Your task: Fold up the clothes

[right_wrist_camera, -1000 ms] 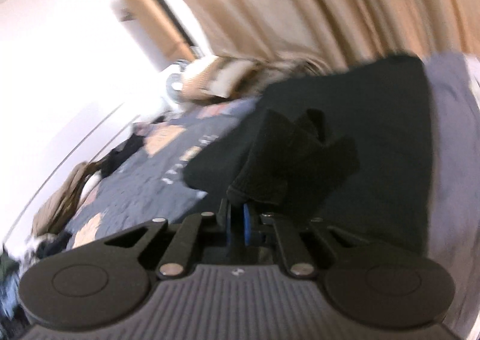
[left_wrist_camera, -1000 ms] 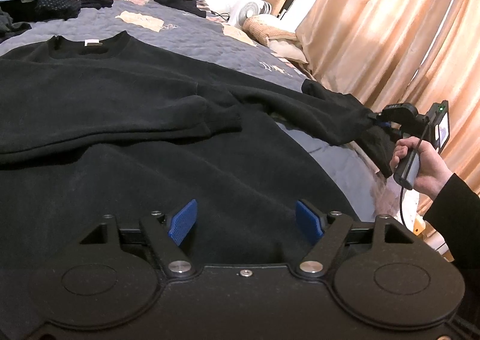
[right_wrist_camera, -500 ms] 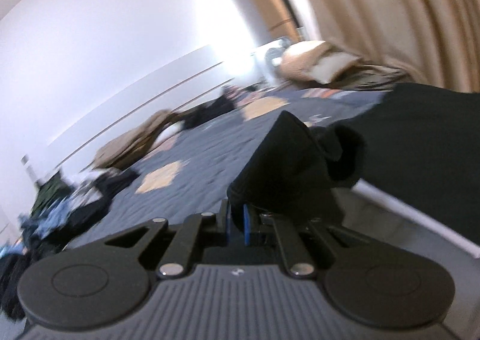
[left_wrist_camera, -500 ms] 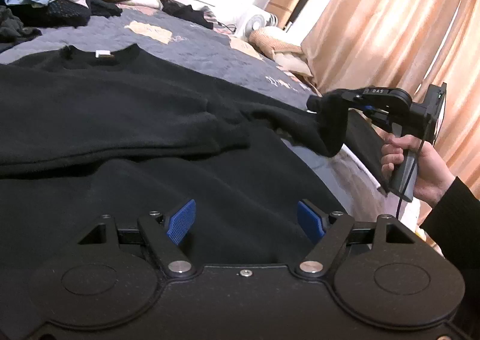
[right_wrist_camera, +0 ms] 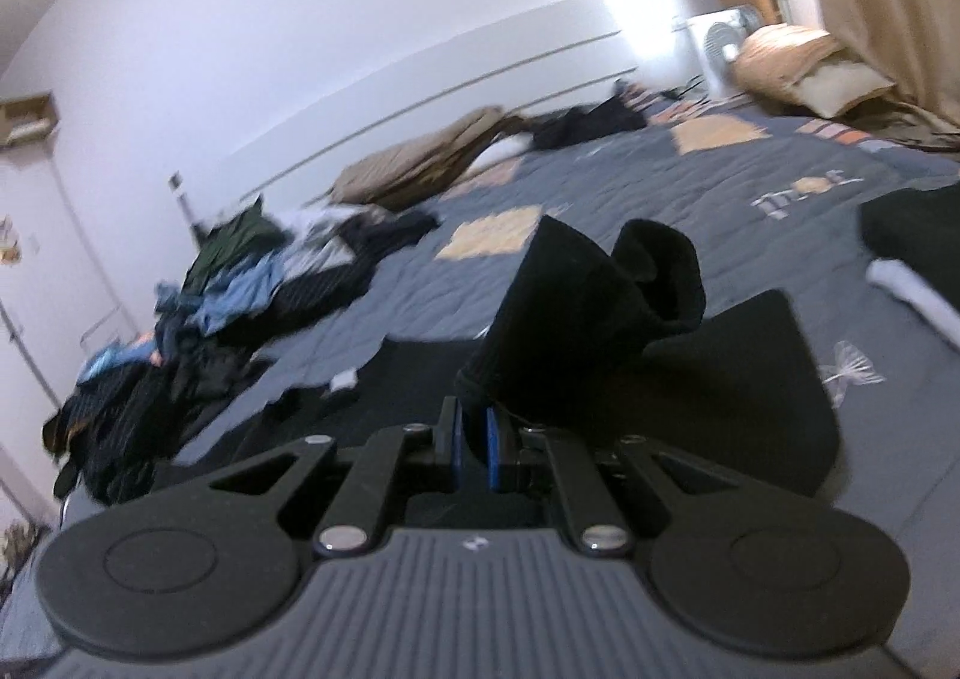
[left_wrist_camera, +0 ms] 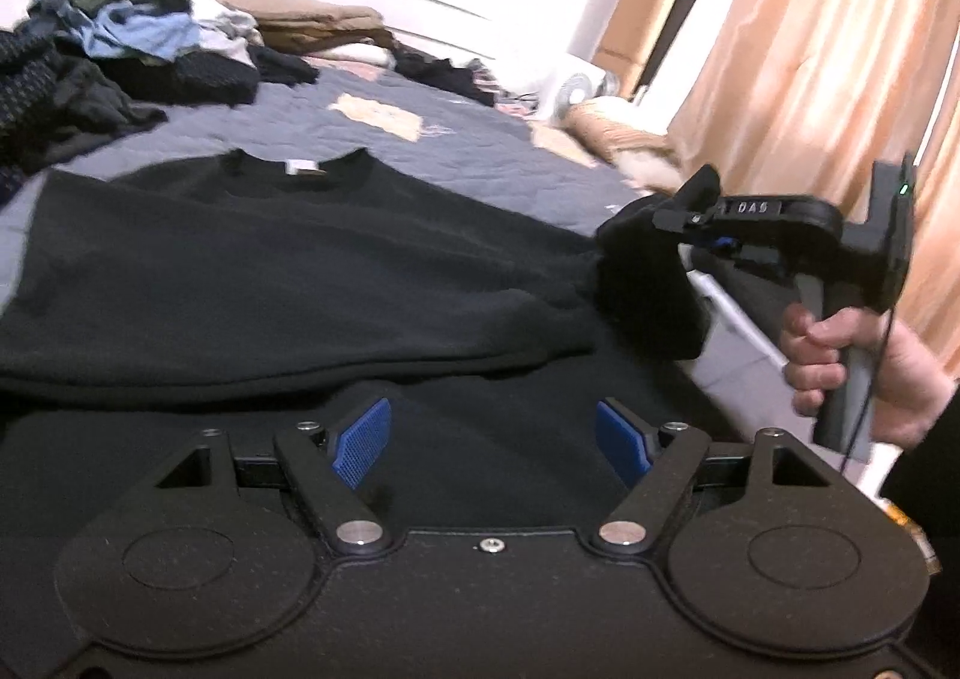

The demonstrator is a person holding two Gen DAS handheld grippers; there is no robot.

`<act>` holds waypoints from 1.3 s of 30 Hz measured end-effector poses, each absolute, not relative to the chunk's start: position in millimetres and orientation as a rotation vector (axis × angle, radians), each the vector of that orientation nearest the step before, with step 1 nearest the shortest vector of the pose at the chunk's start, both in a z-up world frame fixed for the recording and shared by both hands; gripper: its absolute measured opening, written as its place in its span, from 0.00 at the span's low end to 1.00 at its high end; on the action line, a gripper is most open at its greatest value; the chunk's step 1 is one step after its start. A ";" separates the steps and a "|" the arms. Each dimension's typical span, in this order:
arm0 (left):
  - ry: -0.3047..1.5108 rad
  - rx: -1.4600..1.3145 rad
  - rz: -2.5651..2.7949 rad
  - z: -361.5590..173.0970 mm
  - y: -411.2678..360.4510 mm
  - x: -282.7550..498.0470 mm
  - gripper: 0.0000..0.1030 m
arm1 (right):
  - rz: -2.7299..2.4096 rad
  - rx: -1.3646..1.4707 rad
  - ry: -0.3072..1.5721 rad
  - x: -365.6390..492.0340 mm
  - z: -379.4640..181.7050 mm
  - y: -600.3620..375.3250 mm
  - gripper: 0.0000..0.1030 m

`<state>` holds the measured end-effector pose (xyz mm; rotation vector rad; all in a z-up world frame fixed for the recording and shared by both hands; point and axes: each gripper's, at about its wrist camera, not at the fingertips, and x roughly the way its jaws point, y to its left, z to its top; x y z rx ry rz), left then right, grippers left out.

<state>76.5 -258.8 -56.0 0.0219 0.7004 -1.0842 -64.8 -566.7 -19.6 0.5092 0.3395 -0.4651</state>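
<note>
Right claw [right_wrist_camera: 474,439] is clamped on the cuff end of the sweater's right sleeve [right_wrist_camera: 576,313]; the blue pads are pressed nearly together with black knit bunched between them and flopping forward past the tips. From the left wrist view I see the same claw [left_wrist_camera: 690,217] held up off the bed, sleeve end [left_wrist_camera: 648,295] hanging below it.

Left claw [left_wrist_camera: 492,439] is spread wide, nothing between the pads, hovering low over the hem end of the black sweater [left_wrist_camera: 270,283].

Sweater lies flat on the grey quilt [left_wrist_camera: 360,139], collar and white label [left_wrist_camera: 303,167] straight ahead of the left claw, hem nearest it. So the long axis of the body runs directly away from the left claw. The other sleeve looks already laid across the chest, crossways just ahead of my left pads; the frame is soft with blur, so I'd call that likely, not certain.

The relation that matters: the body panel is ahead and to the left of the right claw, below it. The held sleeve's long axis runs from the shoulder out to the right claw, so carrying it across means travelling leftward over the chest. Right claw is the one on the job; left is nearer the hem and free to pin.
</note>
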 end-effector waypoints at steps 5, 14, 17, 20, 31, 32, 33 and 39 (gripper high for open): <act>0.696 0.120 -1.054 -58.7 -259.1 70.6 0.72 | -0.444 0.494 0.373 -46.5 -22.1 -552.2 0.07; 0.689 0.158 -1.048 -58.2 -245.0 67.1 0.74 | -0.404 0.491 0.389 -17.8 -15.5 -529.9 0.07; 0.689 0.167 -1.039 -58.4 -237.8 71.4 0.75 | -0.363 0.490 0.390 -6.3 -10.7 -517.3 0.07; 0.690 0.179 -1.022 -59.5 -226.6 75.7 0.75 | -0.321 0.489 0.390 5.2 -5.9 -504.7 0.07; 0.695 0.175 -0.956 -57.3 -184.5 95.7 0.75 | -0.086 0.419 0.446 50.6 8.4 -434.9 0.07; 0.696 0.173 -0.951 -56.9 -181.0 97.0 0.75 | -0.073 0.409 0.462 54.7 5.8 -428.8 0.07; 0.697 0.171 -0.945 -56.5 -177.5 98.3 0.75 | -0.061 0.400 0.478 58.7 3.2 -422.7 0.07; 0.704 0.167 -0.923 -56.3 -163.1 105.2 0.75 | -0.064 0.348 0.611 83.3 -39.0 -397.3 0.11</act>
